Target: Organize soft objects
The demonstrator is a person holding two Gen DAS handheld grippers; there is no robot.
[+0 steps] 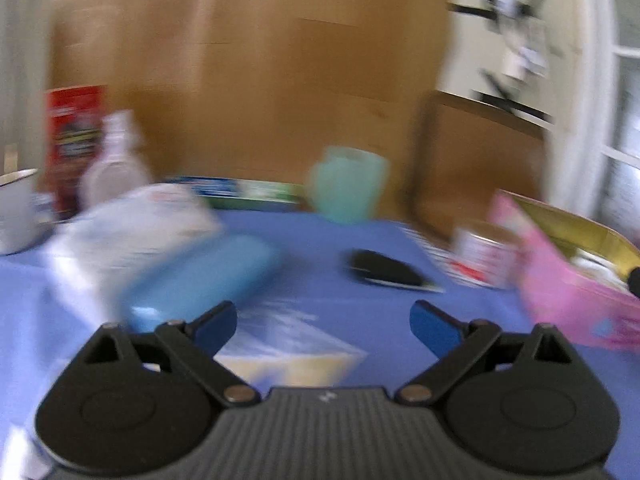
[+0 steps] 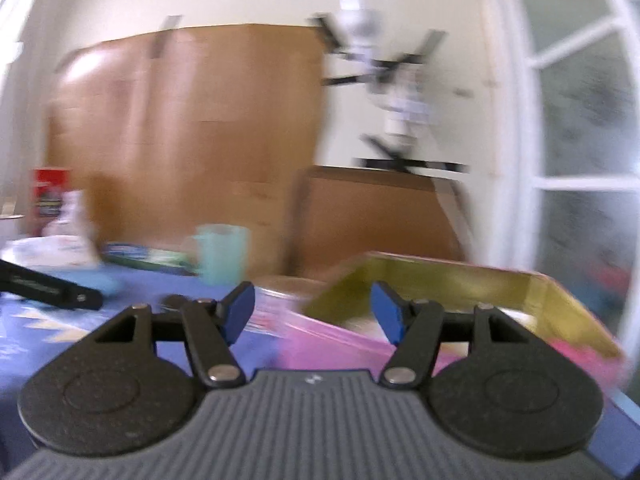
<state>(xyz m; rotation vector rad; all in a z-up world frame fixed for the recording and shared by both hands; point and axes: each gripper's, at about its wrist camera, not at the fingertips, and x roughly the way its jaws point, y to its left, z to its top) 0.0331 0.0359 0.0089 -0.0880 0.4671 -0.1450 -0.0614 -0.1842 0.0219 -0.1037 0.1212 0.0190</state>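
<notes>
Both views are blurred by motion. My left gripper (image 1: 323, 322) is open above the blue tablecloth (image 1: 320, 240), nothing between its fingers. A clear plastic bag with something pale yellow inside (image 1: 292, 344) lies just under it. A light blue soft case (image 1: 200, 280) and a white plastic packet (image 1: 132, 228) lie ahead on the left. My right gripper (image 2: 312, 312) is open and empty, over the near wall of a pink box (image 2: 332, 344) with a gold inside (image 2: 440, 280). That pink box (image 1: 568, 296) stands at the right in the left wrist view.
A teal mug (image 1: 348, 188), a black flat object (image 1: 384, 270), a small tin (image 1: 484, 254), a clear bottle (image 1: 116, 164), a red carton (image 1: 74, 140) and a white enamel mug (image 1: 16, 208) stand on the table. Brown cardboard (image 1: 260, 80) rises behind. The left gripper's black arm (image 2: 48, 284) shows at left.
</notes>
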